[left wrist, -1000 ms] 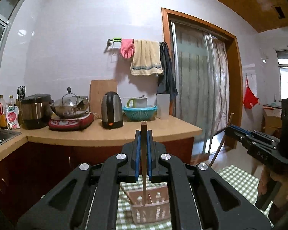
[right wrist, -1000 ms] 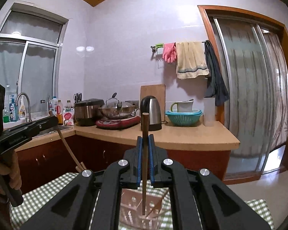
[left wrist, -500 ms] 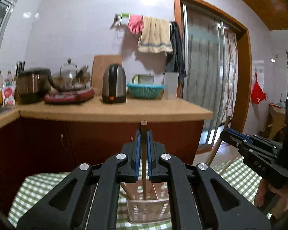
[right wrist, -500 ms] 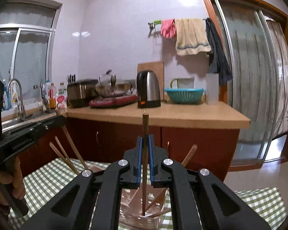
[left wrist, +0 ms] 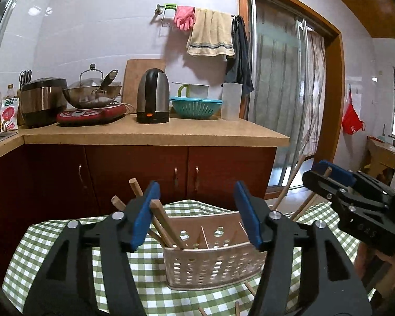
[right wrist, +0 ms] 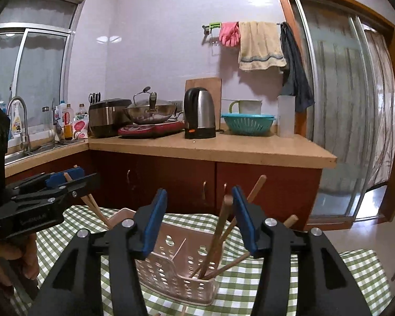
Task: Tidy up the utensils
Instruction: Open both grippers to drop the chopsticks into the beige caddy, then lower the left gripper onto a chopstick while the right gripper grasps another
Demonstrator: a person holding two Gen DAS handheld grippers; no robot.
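A pink perforated utensil basket (left wrist: 213, 266) (right wrist: 171, 263) stands on a green checked tablecloth (left wrist: 52, 252). My left gripper (left wrist: 196, 216) is open above its left end, where wooden chopsticks (left wrist: 168, 226) lean in a compartment. My right gripper (right wrist: 200, 221) is open above its right end, where more chopsticks (right wrist: 216, 237) lean. Each gripper shows in the other's view, the right one (left wrist: 329, 176) and the left one (right wrist: 65, 177). Neither holds anything.
Loose chopsticks (left wrist: 250, 289) lie on the cloth near the basket. Behind is a kitchen counter (left wrist: 155, 134) with a kettle (left wrist: 152, 96), a wok on a cooker, a rice cooker and a teal colander. A glass sliding door (right wrist: 342, 121) is at the right.
Both grippers were shut on upright chopsticks above the basket. They have lowered and opened, and the chopsticks now rest in the basket.
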